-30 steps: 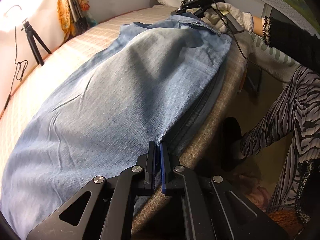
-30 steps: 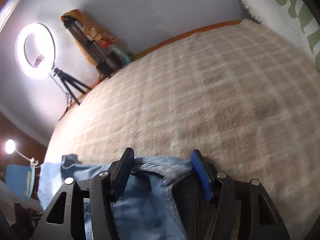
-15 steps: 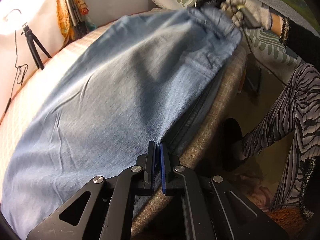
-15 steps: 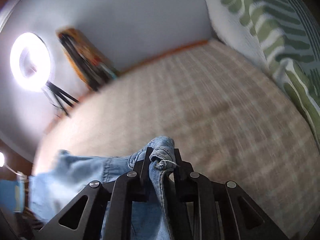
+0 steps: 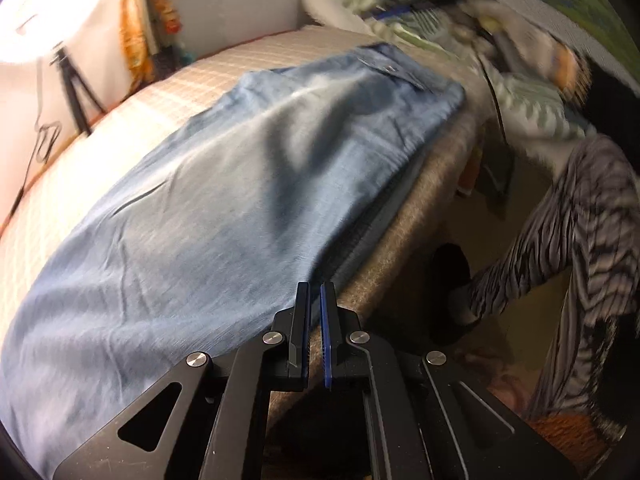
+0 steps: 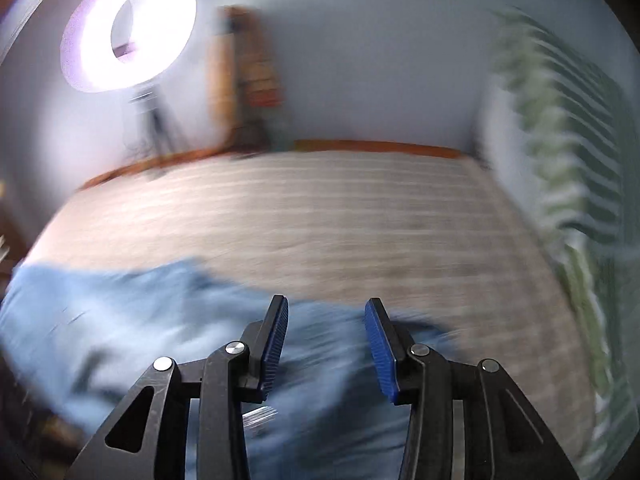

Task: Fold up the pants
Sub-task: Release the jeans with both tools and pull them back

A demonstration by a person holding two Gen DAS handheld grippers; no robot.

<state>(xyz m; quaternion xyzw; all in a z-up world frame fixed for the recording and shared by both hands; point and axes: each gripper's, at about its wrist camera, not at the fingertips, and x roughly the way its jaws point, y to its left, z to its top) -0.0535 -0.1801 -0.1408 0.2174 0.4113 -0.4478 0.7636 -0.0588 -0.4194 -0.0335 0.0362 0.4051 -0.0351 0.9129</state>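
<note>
Pants (image 5: pixel 224 216): the jeans lie folded lengthwise along the near edge of the bed (image 5: pixel 224 64), one leg stacked on the other, waistband at the far end by the pillow (image 5: pixel 532 112). I keep them at the edge so both ends are within my reach.

Left claw (image 5: pixel 315 336): its jaws are pressed narrow at the near edge of the denim. I judge a thin fold of the leg is pinched there, though the cloth between the pads is hard to see. I hold this end to anchor the pants, so the length stays straight.

Right claw (image 6: pixel 326 344): its jaws have just been opening and stand apart, with nothing between them; the denim lies below, blurred. I have let go because the waist end is laid where I want it.

Right hand (image 5: pixel 520 36): gloved and blurred in the left view, it is above the waistband, over the pillow.

Stage: I judge the lengthwise fold is done; the crosswise fold is not yet made.

Risk: loose waist corners may slip when I regrip.
</note>
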